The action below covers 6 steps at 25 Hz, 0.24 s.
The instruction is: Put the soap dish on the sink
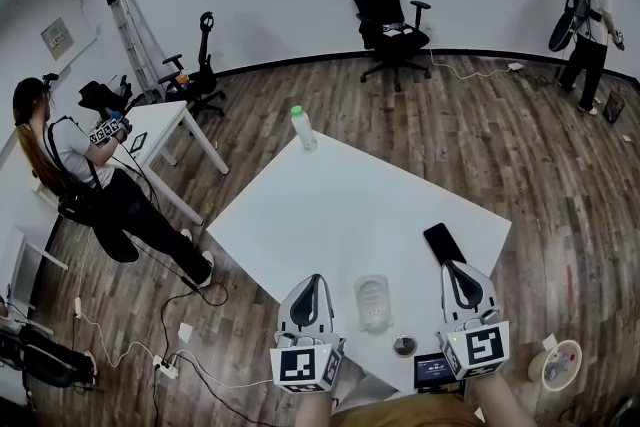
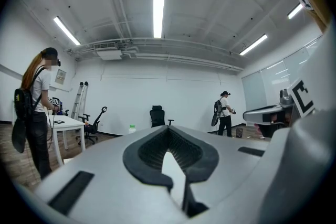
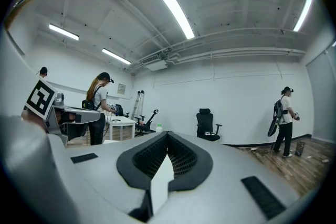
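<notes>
Fingers (image 1: 298, 311) together (left gripper (image 1: 313, 281) and right gripper (image 1: 458, 267) alike), soap dish (image 1: 372, 302) between them.

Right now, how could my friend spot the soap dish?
Find the big white table. At its near edge, between the left gripper and right gripper, sits the soap dish. It alone is see-through; the phone is black, the bottle green-capped.

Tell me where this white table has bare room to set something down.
Widest bare patch: the middle of the table, between the bottle at the far corner and the phone on the right. The left side is bare too. Crowded: the near edge, where the soap dish and a small round thing lie between the left gripper and right gripper.
</notes>
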Motion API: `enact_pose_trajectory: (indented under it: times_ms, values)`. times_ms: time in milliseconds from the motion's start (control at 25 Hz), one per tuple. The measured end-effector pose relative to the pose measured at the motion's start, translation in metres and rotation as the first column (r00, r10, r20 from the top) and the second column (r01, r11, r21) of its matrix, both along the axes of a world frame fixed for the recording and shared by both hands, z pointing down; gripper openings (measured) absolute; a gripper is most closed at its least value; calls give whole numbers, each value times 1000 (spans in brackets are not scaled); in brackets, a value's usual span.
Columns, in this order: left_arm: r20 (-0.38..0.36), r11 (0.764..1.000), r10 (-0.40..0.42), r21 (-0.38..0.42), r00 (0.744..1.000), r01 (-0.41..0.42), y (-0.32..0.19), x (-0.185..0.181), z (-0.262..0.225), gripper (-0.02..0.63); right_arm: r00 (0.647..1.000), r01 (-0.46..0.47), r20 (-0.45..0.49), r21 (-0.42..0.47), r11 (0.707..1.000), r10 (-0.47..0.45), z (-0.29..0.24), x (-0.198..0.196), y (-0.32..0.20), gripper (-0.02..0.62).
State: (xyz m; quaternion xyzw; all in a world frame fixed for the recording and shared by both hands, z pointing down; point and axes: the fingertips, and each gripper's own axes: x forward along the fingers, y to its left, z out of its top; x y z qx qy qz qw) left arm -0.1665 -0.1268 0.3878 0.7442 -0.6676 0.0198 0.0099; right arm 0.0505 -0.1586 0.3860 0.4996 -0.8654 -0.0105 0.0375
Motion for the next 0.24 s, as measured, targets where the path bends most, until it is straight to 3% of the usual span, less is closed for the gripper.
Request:
enact_pose_trajectory:
  times_ms: [240]
  values:
    - [-5, 1000, 13, -12, 1000, -13, -5, 4, 4, 6, 1000, -9, -6, -9, 1000, 9, 4, 5, -5, 8]
